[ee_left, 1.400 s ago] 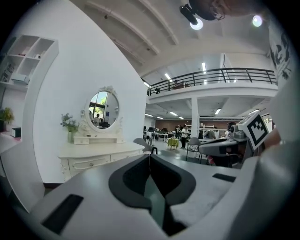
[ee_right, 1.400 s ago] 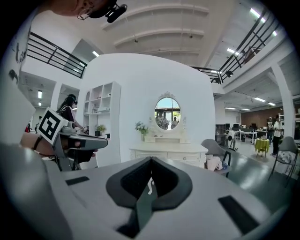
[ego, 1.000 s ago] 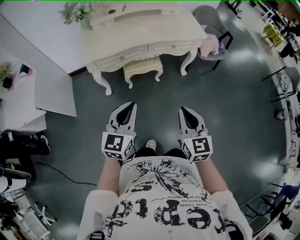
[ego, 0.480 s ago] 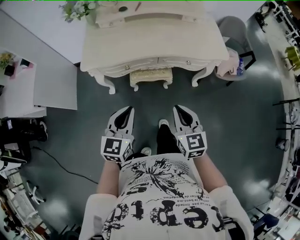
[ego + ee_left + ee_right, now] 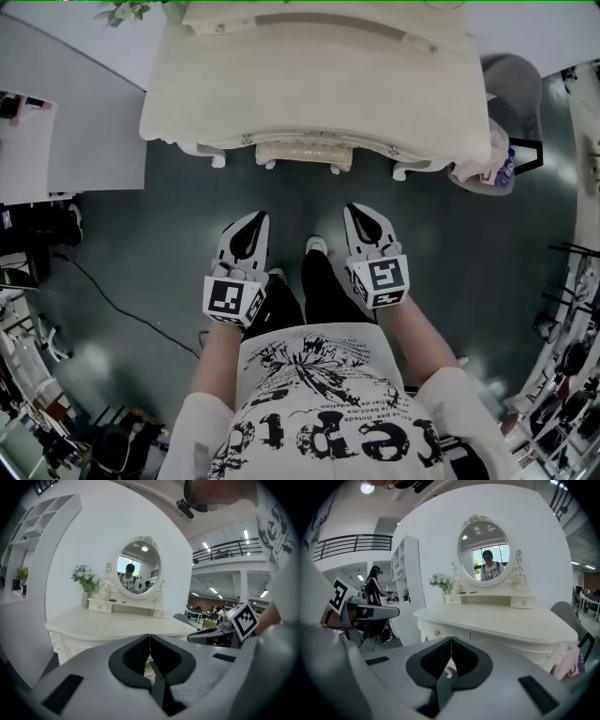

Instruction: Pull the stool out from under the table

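Stool (image 5: 302, 156) tucked under table (image 5: 309, 84), untouched

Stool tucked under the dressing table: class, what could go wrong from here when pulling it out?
The left gripper and right gripper both have jaws shut, short of the stool; unopened, they would likely only nudge it. Only the stool's front edge shows under the table, so dragged askew it might catch the table's curved legs. A knock could shake the vase of flowers on top.
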Action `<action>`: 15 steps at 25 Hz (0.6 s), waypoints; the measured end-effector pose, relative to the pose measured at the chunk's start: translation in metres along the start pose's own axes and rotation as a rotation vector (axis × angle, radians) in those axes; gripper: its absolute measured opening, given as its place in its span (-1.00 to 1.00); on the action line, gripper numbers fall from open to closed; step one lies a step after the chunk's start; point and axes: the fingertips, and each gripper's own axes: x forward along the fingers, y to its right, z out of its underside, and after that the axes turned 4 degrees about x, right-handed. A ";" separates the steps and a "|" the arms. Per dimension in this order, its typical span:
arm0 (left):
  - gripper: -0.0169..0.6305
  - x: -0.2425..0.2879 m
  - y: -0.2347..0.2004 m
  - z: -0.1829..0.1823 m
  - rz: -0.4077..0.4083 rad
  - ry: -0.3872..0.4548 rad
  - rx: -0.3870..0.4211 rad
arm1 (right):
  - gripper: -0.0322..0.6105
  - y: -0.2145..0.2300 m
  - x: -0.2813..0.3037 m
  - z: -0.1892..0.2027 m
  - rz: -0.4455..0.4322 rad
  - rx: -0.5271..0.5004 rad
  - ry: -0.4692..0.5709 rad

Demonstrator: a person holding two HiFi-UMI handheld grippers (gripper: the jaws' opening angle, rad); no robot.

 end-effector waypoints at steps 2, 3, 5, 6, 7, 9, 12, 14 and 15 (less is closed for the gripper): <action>-0.89 0.013 -0.006 0.022 0.002 -0.021 -0.006 | -0.85 0.012 0.017 0.017 0.015 0.009 -0.011; -0.89 0.018 -0.011 0.035 0.004 -0.036 -0.009 | -0.85 0.018 0.025 0.027 0.023 0.013 -0.017; -0.89 0.030 -0.021 0.065 0.005 -0.064 -0.025 | -0.85 0.031 0.041 0.053 0.047 0.018 -0.031; -0.89 0.036 -0.027 0.080 0.006 -0.073 -0.035 | -0.85 0.038 0.050 0.068 0.061 0.021 -0.040; -0.89 0.043 -0.033 0.096 0.007 -0.077 -0.040 | -0.85 0.046 0.060 0.085 0.076 0.024 -0.050; -0.89 0.058 -0.044 0.127 0.010 -0.077 -0.039 | -0.85 0.061 0.081 0.124 0.103 0.025 -0.073; -0.89 0.077 -0.061 0.184 0.015 -0.086 -0.032 | -0.84 0.077 0.118 0.191 0.130 0.031 -0.110; -0.89 0.090 -0.071 0.228 0.018 -0.097 -0.037 | -0.82 0.089 0.146 0.237 0.154 0.043 -0.128; -0.89 0.096 -0.075 0.250 0.021 -0.103 -0.037 | -0.63 0.096 0.160 0.260 0.166 0.046 -0.136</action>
